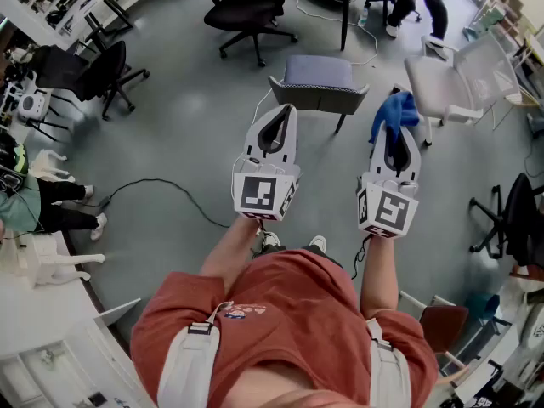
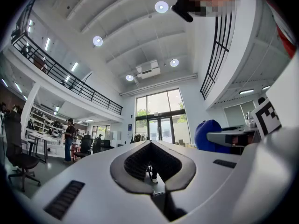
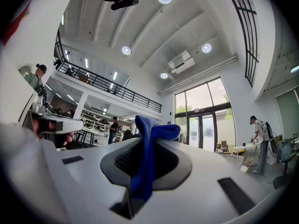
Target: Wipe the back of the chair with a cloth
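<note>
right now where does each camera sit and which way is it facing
Head view: on the person's head, looking steeply down at the grey chair and floor; shows torso, forearms, left gripper and right gripper.
Left gripper view: on the left gripper, looking along its shut, empty jaws toward the glass doors.
Right gripper view: on the right gripper, looking along jaws shut on the blue cloth.
Shared: both gripper views face those doors; each catches the other gripper.

From where I stand, nothing written can be read. The small emblem on the person's red shirt point(image 1: 289, 313) is too blurred to make out.
</note>
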Demonstrator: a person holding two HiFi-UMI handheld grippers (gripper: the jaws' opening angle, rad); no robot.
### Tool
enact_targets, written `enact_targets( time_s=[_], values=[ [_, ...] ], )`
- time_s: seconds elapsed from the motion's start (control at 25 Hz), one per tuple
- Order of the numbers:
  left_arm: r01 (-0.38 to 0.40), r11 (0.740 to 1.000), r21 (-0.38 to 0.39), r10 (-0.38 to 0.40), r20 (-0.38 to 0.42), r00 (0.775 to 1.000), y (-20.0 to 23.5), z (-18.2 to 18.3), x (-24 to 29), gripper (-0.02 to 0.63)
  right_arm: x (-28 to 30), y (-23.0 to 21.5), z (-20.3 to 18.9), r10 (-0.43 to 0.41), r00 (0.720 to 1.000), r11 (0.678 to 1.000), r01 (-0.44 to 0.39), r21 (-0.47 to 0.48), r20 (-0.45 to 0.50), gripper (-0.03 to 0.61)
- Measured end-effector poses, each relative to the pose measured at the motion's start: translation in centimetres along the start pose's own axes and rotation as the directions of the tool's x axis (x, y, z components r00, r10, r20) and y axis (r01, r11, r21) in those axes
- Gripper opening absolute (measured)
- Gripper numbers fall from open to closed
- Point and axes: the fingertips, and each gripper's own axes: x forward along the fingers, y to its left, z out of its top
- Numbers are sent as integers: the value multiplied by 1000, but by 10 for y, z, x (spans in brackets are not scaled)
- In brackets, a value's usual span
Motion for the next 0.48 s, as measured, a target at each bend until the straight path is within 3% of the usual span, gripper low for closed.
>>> enact_targets(
  time_s=[0.48],
  values=[
    [-13,1000,8,13,0,1000,-14,-4,9,14,0,-18,-7,-3,1000,1000,3,12,5,57]
  ],
)
